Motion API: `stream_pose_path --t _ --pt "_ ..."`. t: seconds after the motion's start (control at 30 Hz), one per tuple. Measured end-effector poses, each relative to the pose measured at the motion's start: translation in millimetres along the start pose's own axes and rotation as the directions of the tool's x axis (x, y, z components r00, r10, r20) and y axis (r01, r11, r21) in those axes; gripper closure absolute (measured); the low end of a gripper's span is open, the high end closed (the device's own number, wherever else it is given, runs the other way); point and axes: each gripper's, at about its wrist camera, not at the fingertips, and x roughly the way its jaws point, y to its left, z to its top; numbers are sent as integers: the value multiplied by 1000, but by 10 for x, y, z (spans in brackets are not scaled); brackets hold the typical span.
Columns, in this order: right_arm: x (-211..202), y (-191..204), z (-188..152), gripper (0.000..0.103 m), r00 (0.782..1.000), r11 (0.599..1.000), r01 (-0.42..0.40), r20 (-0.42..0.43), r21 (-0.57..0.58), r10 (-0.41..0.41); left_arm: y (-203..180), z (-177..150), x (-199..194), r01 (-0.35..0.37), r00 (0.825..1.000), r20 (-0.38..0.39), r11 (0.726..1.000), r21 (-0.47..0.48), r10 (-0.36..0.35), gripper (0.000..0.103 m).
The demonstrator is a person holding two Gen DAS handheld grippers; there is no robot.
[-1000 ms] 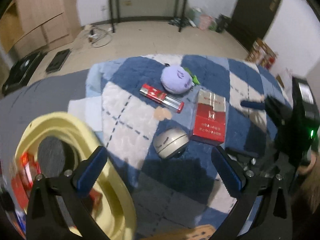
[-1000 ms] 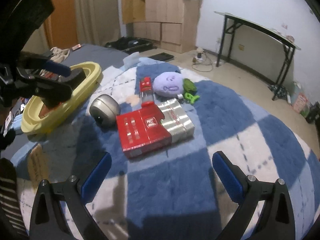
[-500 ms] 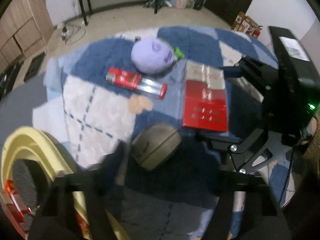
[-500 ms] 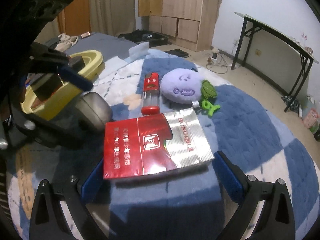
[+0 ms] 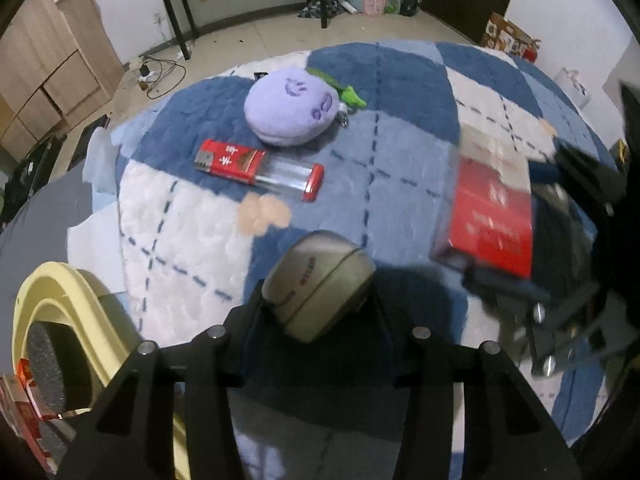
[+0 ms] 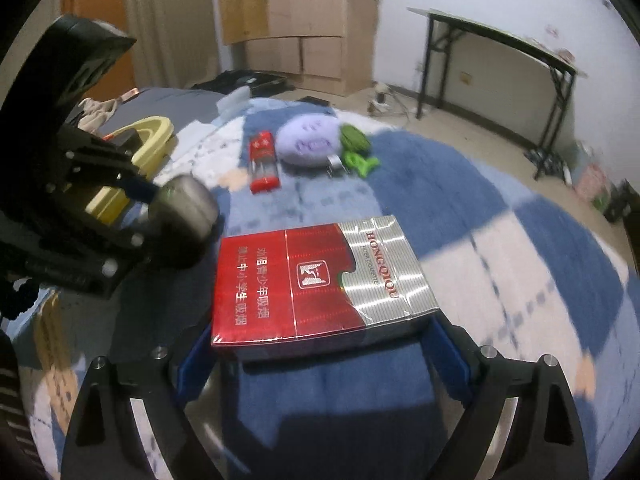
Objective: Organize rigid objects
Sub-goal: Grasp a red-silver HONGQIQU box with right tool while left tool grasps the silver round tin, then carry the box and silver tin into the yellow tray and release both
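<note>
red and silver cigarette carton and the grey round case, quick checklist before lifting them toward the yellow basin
1. Left tongs closed on the grey round metal case: ok, fingers flank both sides.
2. Right tongs gripping the red and silver cigarette carton: not ok, jaws closing, blue pads flank its near end, contact unclear.
3. Carton lying flat on the blue and white checked rug: ok.
4. Yellow plastic basin has room: cannot tell, mostly out of frame, with a dark round thing and red boxes inside.
5. Red and clear lighter and purple plush toy apart from both grasps: ok.
</note>
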Motion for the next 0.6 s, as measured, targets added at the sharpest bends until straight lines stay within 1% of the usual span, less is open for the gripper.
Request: stream_pose_path --t 0.13,0.2,0.3,0.37,0.47,0.53,0.6 --pt "-57 63 -77 11 999 999 51 12 -1 -51 20 0 -18 21 999 30 999 -31 -20 56" --pt "-59 94 -79 11 998 998 66 14 -10 -65 74 7 -47 39 998 46 997 -67 -36 56" --pt "-73 103 -91 11 997 997 70 17 -12 -69 114 12 -121 73 995 75 991 -116 -64 56" --pt "-100 99 -110 12 997 998 68 21 -5 -67 96 15 -173 72 995 82 991 -109 -64 56" --pt "-155 71 -116 12 997 998 66 28 7 -66 104 0 -377 68 992 117 989 -131 -52 56" --pt "-218 71 -103 12 998 998 56 36 16 -56 178 -14 -634 76 986 161 983 -165 -49 56" --pt "-273 82 -71 12 998 999 42 44 33 -43 294 -48 -926 56 980 199 979 -194 -17 56"
